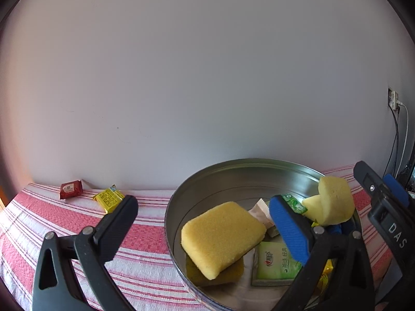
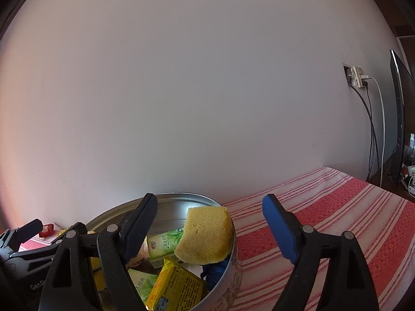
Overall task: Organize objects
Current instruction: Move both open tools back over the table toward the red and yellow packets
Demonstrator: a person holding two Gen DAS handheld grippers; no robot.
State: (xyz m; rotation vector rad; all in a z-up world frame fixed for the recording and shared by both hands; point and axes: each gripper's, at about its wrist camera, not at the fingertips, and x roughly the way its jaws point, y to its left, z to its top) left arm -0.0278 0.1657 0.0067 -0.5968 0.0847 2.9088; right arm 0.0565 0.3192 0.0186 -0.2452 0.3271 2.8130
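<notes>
Red-striped tablecloth (image 2: 337, 215), round tin (image 1: 233, 171) (packets inside), pale wall (image 1: 181, 77), left gripper (image 1: 205, 223) and right gripper (image 2: 210, 233) both spread, empty.

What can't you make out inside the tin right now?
- Left wrist view: the tin's right floor, hidden by the left hand-held gripper's blue finger.
- Right wrist view: the tin's left half, blocked by the black finger.
- Blue item under the sponge: mostly covered, unidentifiable.
</notes>
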